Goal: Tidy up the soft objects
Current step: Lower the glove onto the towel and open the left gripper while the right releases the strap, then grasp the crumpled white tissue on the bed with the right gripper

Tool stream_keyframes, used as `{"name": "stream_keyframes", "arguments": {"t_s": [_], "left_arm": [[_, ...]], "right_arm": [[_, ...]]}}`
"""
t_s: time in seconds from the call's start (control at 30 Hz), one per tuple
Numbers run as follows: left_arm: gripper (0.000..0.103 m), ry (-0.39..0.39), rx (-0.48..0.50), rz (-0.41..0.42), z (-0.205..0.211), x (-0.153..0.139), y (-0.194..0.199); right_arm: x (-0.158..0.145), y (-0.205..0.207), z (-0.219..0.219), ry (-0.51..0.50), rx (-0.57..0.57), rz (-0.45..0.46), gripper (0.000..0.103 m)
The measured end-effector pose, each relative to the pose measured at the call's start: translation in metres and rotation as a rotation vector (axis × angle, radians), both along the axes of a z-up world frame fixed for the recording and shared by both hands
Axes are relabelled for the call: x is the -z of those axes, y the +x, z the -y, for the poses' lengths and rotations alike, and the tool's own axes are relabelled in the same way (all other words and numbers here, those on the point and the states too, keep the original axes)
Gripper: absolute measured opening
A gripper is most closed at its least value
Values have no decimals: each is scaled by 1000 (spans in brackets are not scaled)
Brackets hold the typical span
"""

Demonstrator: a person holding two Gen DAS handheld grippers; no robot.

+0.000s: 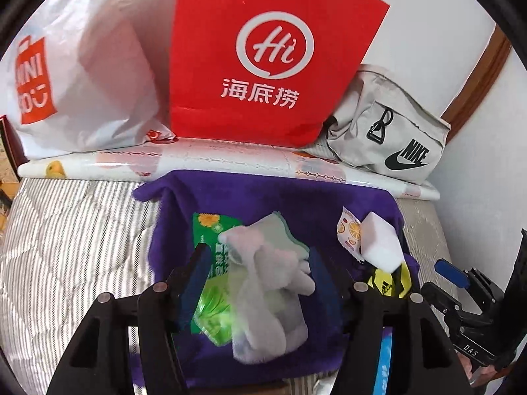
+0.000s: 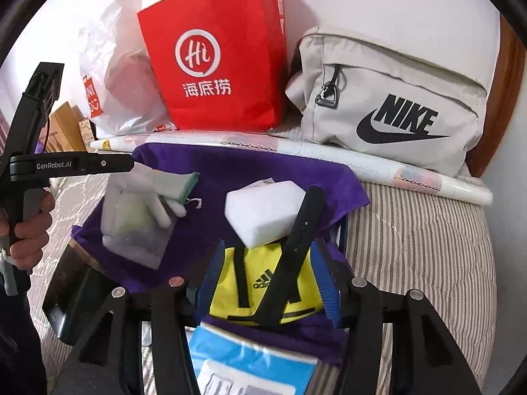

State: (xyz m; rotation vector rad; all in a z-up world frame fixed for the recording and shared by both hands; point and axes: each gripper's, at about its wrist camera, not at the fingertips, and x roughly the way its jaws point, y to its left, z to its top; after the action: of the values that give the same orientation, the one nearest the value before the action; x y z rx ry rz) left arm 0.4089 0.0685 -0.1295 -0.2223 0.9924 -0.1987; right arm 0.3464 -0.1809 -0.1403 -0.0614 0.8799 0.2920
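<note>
Black tool arms fill the bottom of both views. Left tool (image 1: 260,263) stands about half open over the pale gloves (image 1: 263,279), pads on either side, not pressing as far as I can tell; nothing held. Gloves lie on a green packet (image 1: 214,316) on the purple cloth (image 1: 263,194), which is spread on the striped bed (image 1: 66,230). Right tool (image 2: 270,279) also about half open, straddling the yellow pouch (image 2: 257,283) and a black strap (image 2: 296,240) that lies across it; blue pads (image 2: 326,283) beside the pouch, no squeeze visible (gap on both sides). White sponge (image 2: 263,210) sits tilted just beyond the pouch, touching its far edge. Blue packet (image 2: 250,355) lies nearest the right camera, partly under the cloth edge.

Red bag (image 2: 217,65), white plastic bag (image 1: 82,65) and grey Nike bag (image 2: 395,105) stand at the back against the wall, well apart from the pile.

Step in hand, my read: soft items gathered on the cloth, both tools empty between picks. Next move likely needs one tool to close on a single item, gloves or sponge, without dragging the cloth along; the strap could snag.
</note>
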Motion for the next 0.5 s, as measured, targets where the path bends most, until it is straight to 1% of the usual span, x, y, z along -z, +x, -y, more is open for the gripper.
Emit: {"name": "stream_keyframes", "arguments": {"t_s": [0.07,0.13,0.17,0.3,0.5], "left_arm": [[60,12,-7,1,-4,-3,-9],[60,48,-23,7,-8,-6,-21],[59,61,-30,10,-11,-7,-26],[60,80,-51,7,-25,-9,-52],[60,92,-62,25,-48,-11,-99]], "right_arm": [[-6,-10,-2,8,-4,8,57],[-11,-21,-5,16,-9,18,64],[-13,-29,-7,20,-13,25,65],[-14,-55,-24,29,-54,19,66],[1,-89,-63,7,-136,-16,66]]}}
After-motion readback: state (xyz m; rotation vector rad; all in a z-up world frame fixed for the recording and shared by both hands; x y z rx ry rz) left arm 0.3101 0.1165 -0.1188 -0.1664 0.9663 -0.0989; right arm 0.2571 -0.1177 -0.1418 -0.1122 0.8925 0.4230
